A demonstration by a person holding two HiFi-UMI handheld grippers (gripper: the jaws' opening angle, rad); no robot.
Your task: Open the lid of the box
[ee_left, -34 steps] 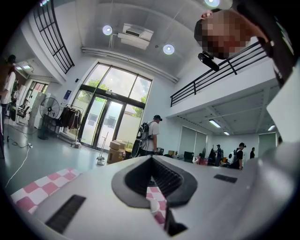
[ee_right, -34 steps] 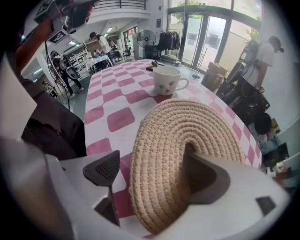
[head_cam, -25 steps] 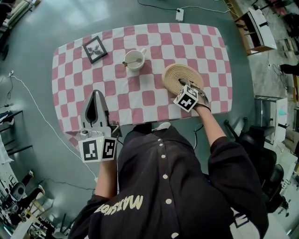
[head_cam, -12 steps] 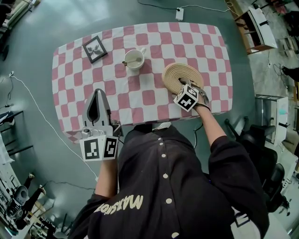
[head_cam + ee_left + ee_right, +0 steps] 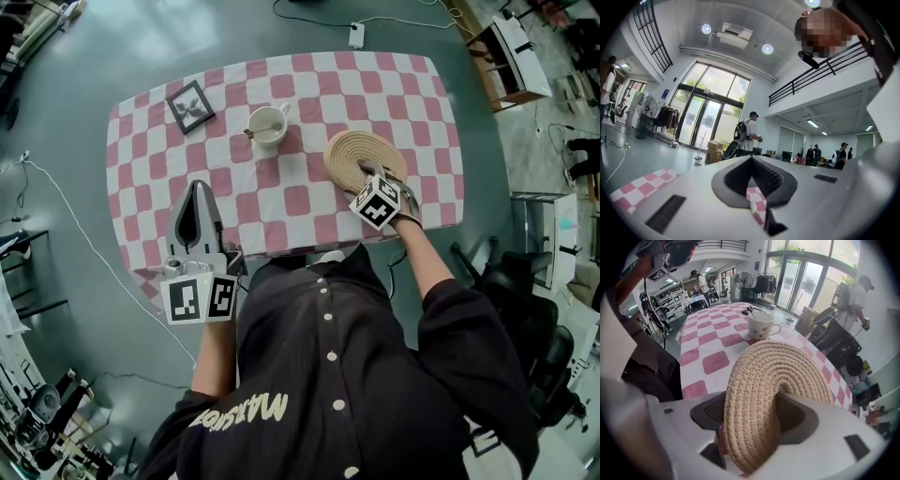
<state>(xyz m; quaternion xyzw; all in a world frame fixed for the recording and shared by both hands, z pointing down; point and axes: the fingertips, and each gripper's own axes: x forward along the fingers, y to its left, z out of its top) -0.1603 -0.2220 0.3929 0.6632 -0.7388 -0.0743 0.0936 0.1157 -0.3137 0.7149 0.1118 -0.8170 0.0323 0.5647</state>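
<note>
The left gripper (image 5: 195, 187), shut and empty, lies at the near left edge of the bench (image 5: 309, 202). Towards the right, the right gripper (image 5: 368, 173), its jaws just closing, pinches the near rim of the woven lid (image 5: 361, 148).

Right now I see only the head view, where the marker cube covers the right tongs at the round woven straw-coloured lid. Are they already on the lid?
Observer: Yes. The right gripper view shows that the right tongs have just been closing, with the near rim of the round woven straw-coloured lid between them and both pads against it.
Operator: Do the left tongs carry something?
Observer: No. In the left gripper view the left tongs have their tips together; only the pink-and-white checked tablecloth shows through their hollow.
Operator: Is anybody standing nearby?
Observer: A person with a backpack stands by the glass doors, beyond the tablecloth.
</note>
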